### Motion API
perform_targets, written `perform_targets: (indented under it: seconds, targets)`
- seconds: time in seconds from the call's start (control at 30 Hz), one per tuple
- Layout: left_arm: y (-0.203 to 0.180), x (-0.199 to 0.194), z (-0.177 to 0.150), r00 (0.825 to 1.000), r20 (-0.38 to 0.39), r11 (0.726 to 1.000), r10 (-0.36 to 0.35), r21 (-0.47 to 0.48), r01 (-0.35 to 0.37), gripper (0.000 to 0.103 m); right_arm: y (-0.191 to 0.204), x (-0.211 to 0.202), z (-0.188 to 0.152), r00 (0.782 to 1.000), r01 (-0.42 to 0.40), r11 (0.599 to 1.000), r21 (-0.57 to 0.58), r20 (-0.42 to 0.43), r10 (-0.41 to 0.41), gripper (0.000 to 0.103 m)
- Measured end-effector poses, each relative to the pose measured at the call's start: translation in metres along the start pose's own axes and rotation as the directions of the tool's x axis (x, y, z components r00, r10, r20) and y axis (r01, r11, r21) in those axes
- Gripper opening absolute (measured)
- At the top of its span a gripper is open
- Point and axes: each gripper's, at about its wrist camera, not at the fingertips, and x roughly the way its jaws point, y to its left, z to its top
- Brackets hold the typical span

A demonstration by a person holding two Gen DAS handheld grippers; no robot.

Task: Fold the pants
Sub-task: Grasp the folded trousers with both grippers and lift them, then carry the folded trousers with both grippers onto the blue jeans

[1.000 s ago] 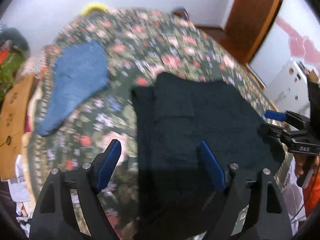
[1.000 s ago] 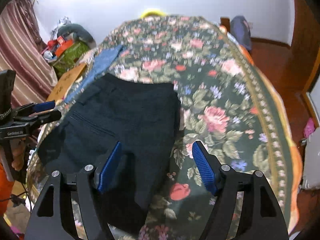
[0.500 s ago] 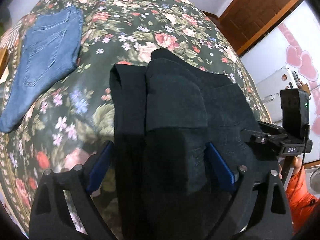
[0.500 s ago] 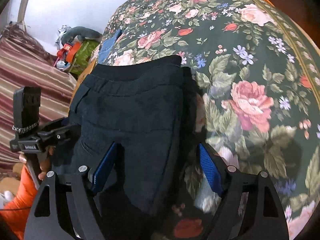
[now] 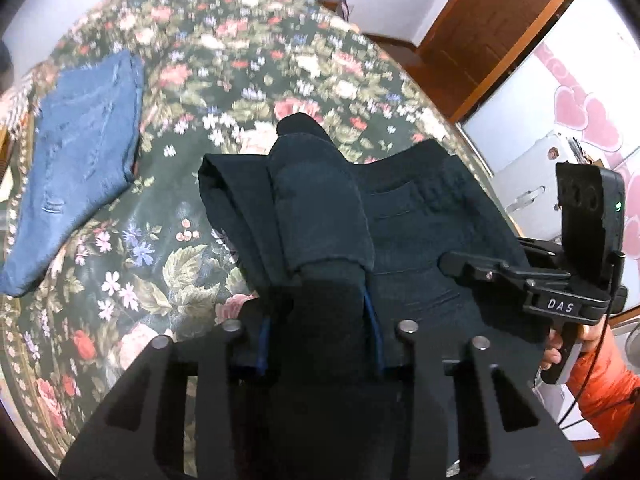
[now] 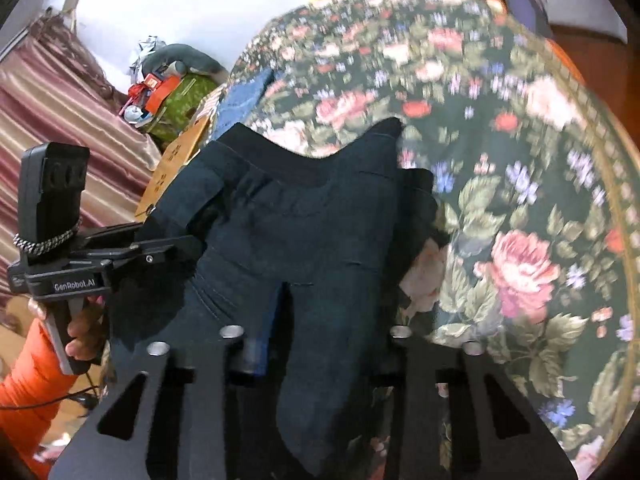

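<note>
My left gripper [image 5: 318, 328] has its blue-padded fingers [image 5: 371, 330] pinched onto a thick bundle of the dark pants [image 5: 404, 216]; the cloth fills the whole gap between them, so I read it as a firm hold on the near edge. My right gripper [image 6: 320, 332] is clamped the same way, one blue pad [image 6: 262, 344] peeking out beside the fabric that runs up between the fingers. I hold both near corners at once because, as I judge it, the near half has to travel as one piece over the far half, and two grips keep that edge straight.

Outward from the pinch, the pants bulge and lift off the floral bedspread [image 5: 168, 264] instead of lying flat. They are navy or black, already doubled into layers, with a loose flap riding on top in the left view and a dark elastic waistband [image 6: 280, 160] at the far end in the right view. A pocket seam shows faintly. They sit near my edge of the bed, well apart from the folded blue jeans [image 5: 80, 156] to the left.
</note>
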Motion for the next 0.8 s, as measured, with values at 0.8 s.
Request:
perform_targets:
  seconds: [0.8]
  targets:
    - [0.028,-0.214,0.005,0.834,0.505,0.965,0.223,0.005,-0.261,0.032,0.171,-0.068,0.091,0.946,-0.024,0.955,-0.296,0.303,0.118,0.017]
